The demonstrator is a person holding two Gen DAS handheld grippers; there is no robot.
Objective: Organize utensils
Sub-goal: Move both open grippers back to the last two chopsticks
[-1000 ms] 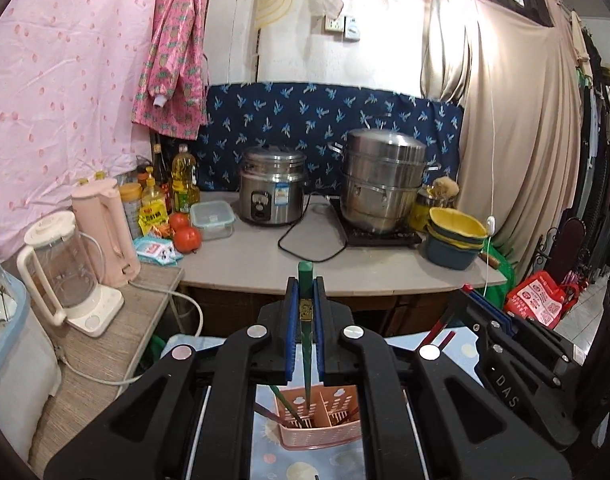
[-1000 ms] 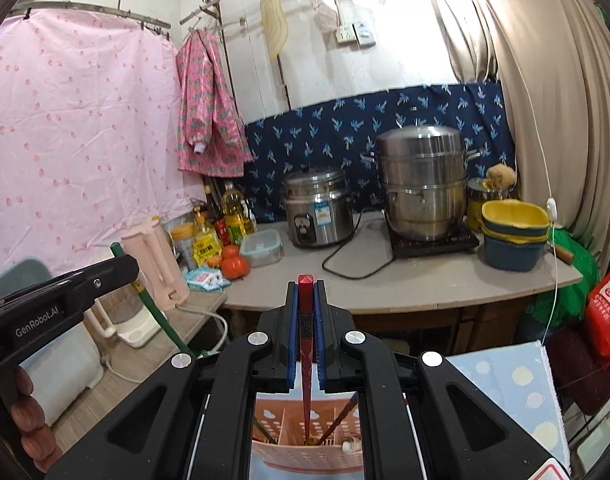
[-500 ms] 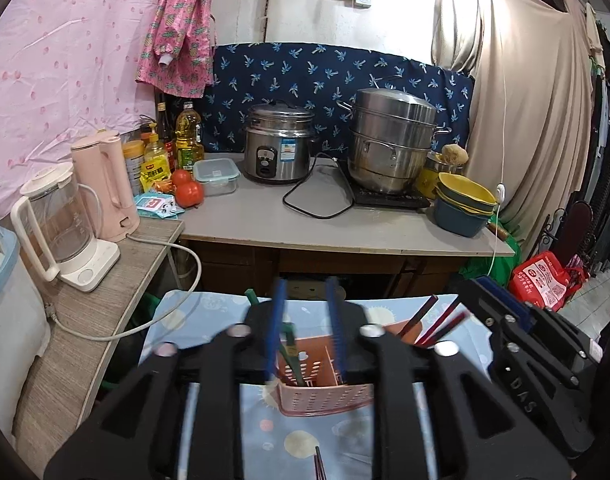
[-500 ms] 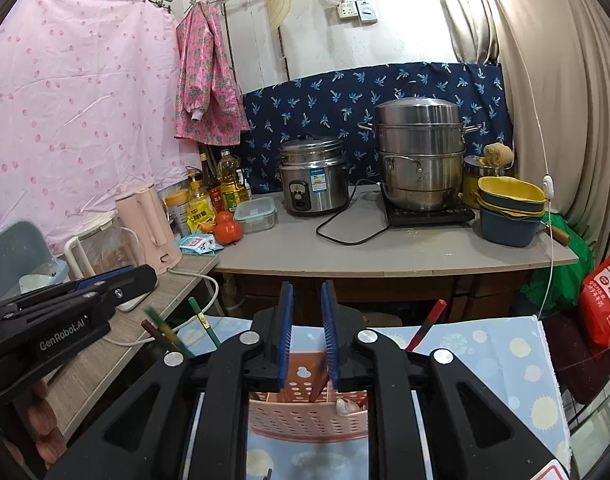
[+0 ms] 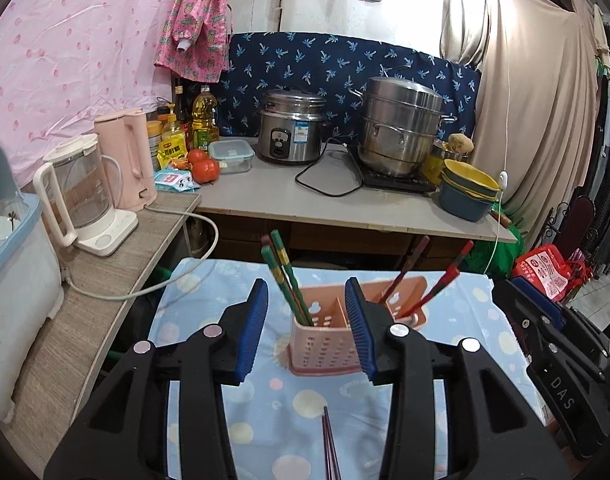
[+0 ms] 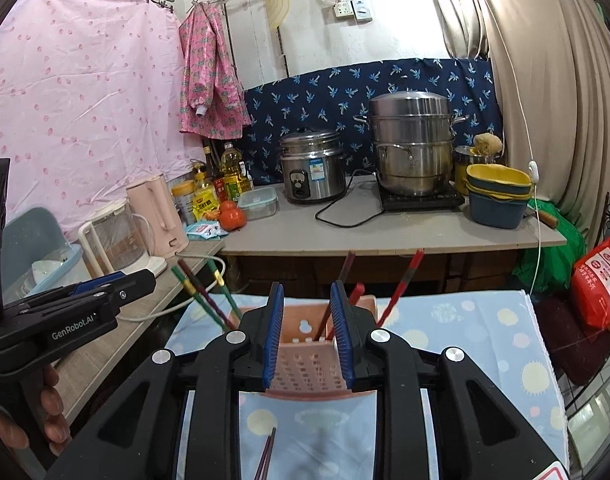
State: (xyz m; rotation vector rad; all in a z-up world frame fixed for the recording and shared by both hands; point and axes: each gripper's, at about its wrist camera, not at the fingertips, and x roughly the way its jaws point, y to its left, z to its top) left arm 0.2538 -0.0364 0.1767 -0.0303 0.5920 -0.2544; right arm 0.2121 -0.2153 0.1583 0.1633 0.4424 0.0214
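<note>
A pink perforated utensil holder stands on the blue dotted cloth. Green chopsticks lean in its left compartment and red chopsticks in its right. My left gripper hovers just in front of the holder, its jaws opening with nothing gripped. In the right wrist view my right gripper faces the same holder, also opening, its pads free of the red chopsticks. A dark pair of chopsticks lies flat on the cloth nearer to me.
Behind the table runs a counter with a rice cooker, a steel steamer pot, stacked bowls, tomatoes and bottles. Two kettles sit on a side shelf at the left. A hand holds the left gripper.
Both grippers have opened and let go: the green chopstick from the left, the red one from the right. Both sticks now stand in the holder. Both grippers have dropped lower.
</note>
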